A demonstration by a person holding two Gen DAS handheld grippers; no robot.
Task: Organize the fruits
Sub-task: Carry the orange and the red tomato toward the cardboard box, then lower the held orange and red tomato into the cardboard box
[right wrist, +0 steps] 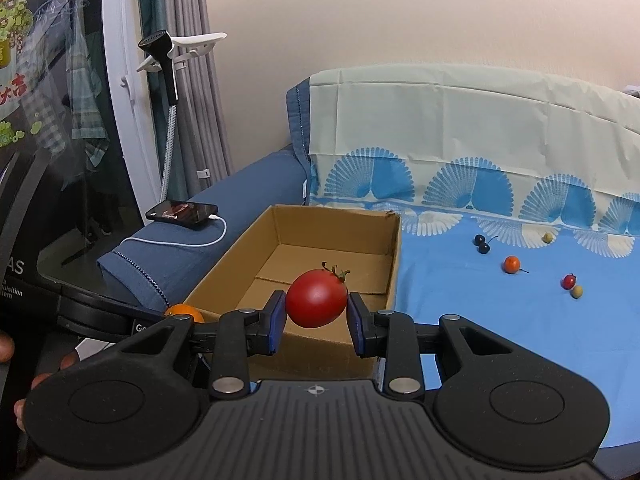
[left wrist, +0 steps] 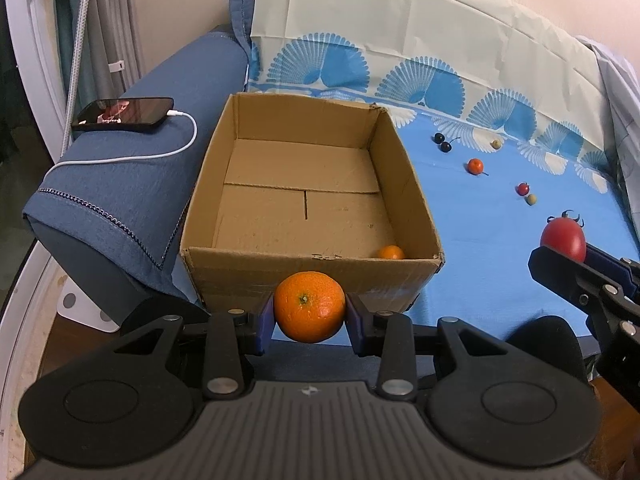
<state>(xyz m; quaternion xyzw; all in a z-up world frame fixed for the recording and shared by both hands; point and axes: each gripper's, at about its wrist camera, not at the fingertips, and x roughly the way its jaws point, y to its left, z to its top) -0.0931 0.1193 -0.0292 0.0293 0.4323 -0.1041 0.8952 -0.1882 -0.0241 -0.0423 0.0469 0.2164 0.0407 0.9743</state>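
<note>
Blue cloth: left hand-held gripper clamps dimpled orange (glossy); right hand-held gripper clamps tomato.

Cardboard box open-topped, floor bare except 1 small orange in near right corner; near wall faces both tools.

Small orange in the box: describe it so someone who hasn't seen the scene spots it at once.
Find the open cardboard box beside the blue cloth. Look inside at its near right corner: the small orange lies there, the only fruit in the box. The bigger orange sits in the left gripper outside the box, and the other loose fruits lie on the cloth.
</note>
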